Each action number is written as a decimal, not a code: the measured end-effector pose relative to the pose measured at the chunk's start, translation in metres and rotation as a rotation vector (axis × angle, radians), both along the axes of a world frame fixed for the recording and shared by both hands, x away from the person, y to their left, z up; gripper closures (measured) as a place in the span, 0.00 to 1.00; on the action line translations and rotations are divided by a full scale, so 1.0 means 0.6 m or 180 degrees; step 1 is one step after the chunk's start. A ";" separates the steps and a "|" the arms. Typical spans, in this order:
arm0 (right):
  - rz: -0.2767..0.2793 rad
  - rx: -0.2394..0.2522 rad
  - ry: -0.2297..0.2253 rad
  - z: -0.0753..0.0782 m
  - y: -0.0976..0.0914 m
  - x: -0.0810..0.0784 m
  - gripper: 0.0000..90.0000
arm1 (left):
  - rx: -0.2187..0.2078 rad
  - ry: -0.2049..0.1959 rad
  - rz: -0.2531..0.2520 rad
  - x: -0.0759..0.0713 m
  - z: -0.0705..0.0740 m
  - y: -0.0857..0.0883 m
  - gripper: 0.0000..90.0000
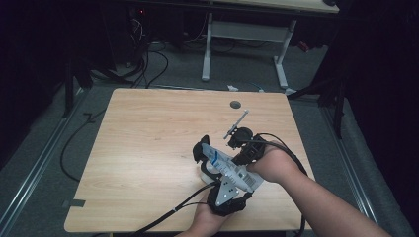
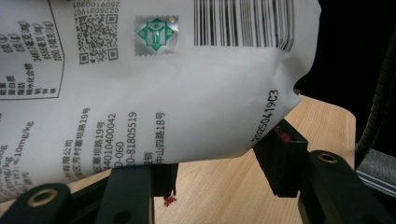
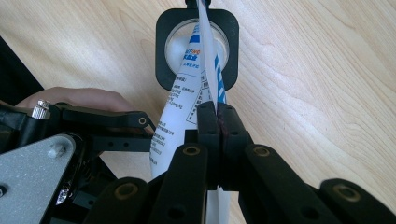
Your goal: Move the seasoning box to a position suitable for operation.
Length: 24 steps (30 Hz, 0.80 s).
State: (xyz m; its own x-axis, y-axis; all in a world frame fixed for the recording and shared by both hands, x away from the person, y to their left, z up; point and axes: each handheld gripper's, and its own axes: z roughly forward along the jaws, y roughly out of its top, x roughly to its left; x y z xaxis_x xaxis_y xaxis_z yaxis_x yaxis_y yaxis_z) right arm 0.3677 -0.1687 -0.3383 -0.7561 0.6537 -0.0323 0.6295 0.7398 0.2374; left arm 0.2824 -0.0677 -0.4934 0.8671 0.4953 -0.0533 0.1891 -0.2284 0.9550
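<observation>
1. A white plastic pouch [image 1: 232, 170], smooth and slightly crinkled, printed with black text, a barcode and blue markings, is being held above the near right part of the pale wood-grain table [image 1: 148, 148].
2. The right gripper [image 3: 218, 116] is pinching the pouch's flat sealed edge, with its black jaws pressed together on the thin film.
3. The left gripper [image 2: 219, 172] is gripping the fuller body of the pouch, its jaws standing partway apart with the bulging white side [image 2: 187, 107] sitting between the pads.
4. In the right gripper view, a black square-framed container [image 3: 163, 60] with a round pale opening is lying on the table directly beyond the pouch's far end; whether anything is inside it cannot be told.
5. A slim grey metal rod [image 1: 237, 123] is slanting up just beyond the right gripper, and a small dark round disc [image 1: 235, 104] is sitting near the table's far edge.
6. Black cables [image 1: 173, 212] are trailing off the near edge.
</observation>
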 end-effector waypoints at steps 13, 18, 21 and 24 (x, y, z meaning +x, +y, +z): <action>-0.0003 0.0017 0.0012 0.001 0.002 0.001 1.00 | -0.0008 -0.0003 0.0002 0.000 0.002 0.001 0.59; 0.0007 0.0007 0.0009 0.001 0.003 0.001 1.00 | -0.0013 -0.0004 0.0006 0.000 0.003 0.001 0.59; 0.0015 0.0008 0.0014 0.001 0.003 0.002 1.00 | -0.0016 -0.0009 0.0007 0.000 0.003 0.001 0.59; 0.0019 0.0013 0.0014 0.002 0.004 0.002 1.00 | -0.0016 -0.0011 0.0008 0.000 0.003 0.001 0.59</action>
State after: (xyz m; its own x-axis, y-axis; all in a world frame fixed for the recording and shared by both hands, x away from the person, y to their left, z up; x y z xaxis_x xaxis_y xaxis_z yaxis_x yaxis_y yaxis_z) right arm 0.3689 -0.1665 -0.3373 -0.7601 0.6493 -0.0262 0.6261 0.7426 0.2377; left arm 0.2823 -0.0672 -0.4916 0.8660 0.4973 -0.0528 0.1864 -0.2230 0.9568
